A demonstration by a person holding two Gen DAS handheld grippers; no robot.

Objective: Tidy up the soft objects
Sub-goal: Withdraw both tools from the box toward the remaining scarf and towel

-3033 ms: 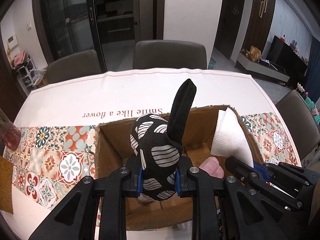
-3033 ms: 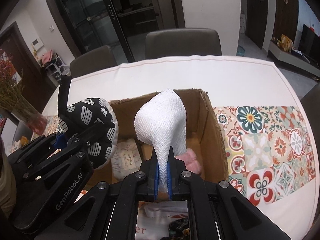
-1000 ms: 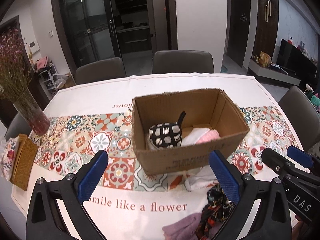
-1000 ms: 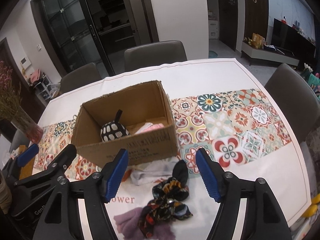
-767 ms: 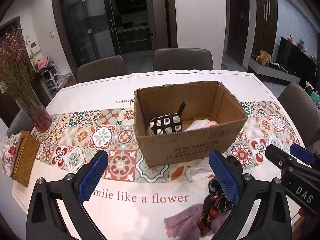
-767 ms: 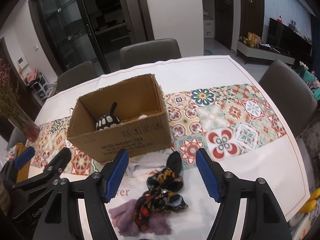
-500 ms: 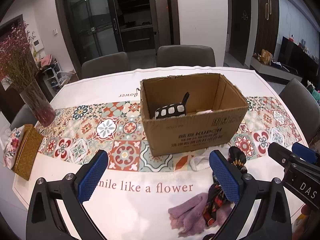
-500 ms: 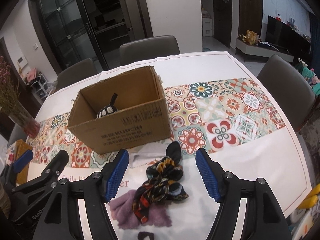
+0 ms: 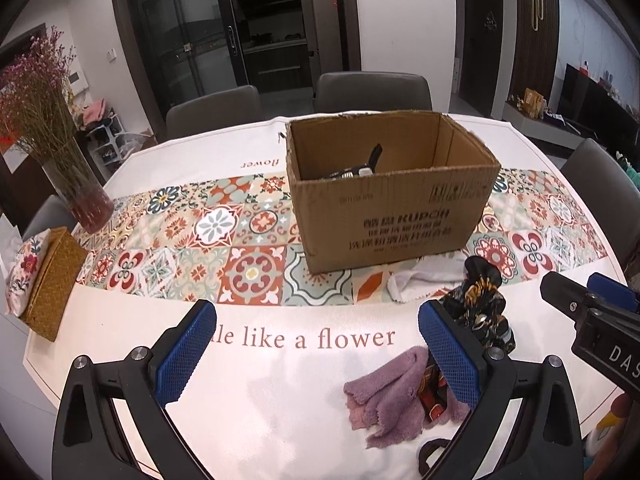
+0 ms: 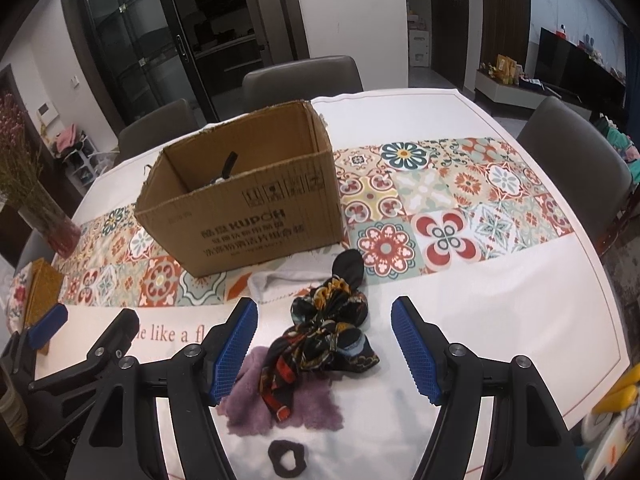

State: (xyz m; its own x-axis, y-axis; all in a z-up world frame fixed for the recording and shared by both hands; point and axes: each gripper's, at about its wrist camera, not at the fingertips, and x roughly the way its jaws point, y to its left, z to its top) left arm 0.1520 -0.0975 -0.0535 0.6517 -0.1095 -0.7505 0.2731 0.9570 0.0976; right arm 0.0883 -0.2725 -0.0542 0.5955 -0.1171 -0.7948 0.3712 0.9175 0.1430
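Observation:
An open cardboard box [image 9: 394, 216] [image 10: 248, 216] stands on the patterned runner; a black-and-white mitt [image 9: 360, 168] [image 10: 226, 170] peeks over its rim. In front of it lie a white cloth [image 9: 424, 278] [image 10: 280, 280], a dark floral scarf [image 9: 478, 312] [image 10: 328, 332], a purple fuzzy cloth [image 9: 384, 396] [image 10: 248, 400] and a dark scrunchie [image 10: 286, 458]. My left gripper [image 9: 316, 356] hangs open above bare tablecloth, left of the purple cloth. My right gripper [image 10: 324, 350] is open, its jaws either side of the scarf but above it.
A vase of dried flowers [image 9: 86, 200] and a woven box with a floral pouch [image 9: 48, 280] sit at the table's left edge. Grey chairs [image 9: 372, 92] ring the table. Yellow objects [image 10: 616, 400] lie past the right edge.
Both grippers released the mitt and white cloth into the box, pulled back toward the near edge and sank lower. The box now looks farther and the loose cloths nearer.

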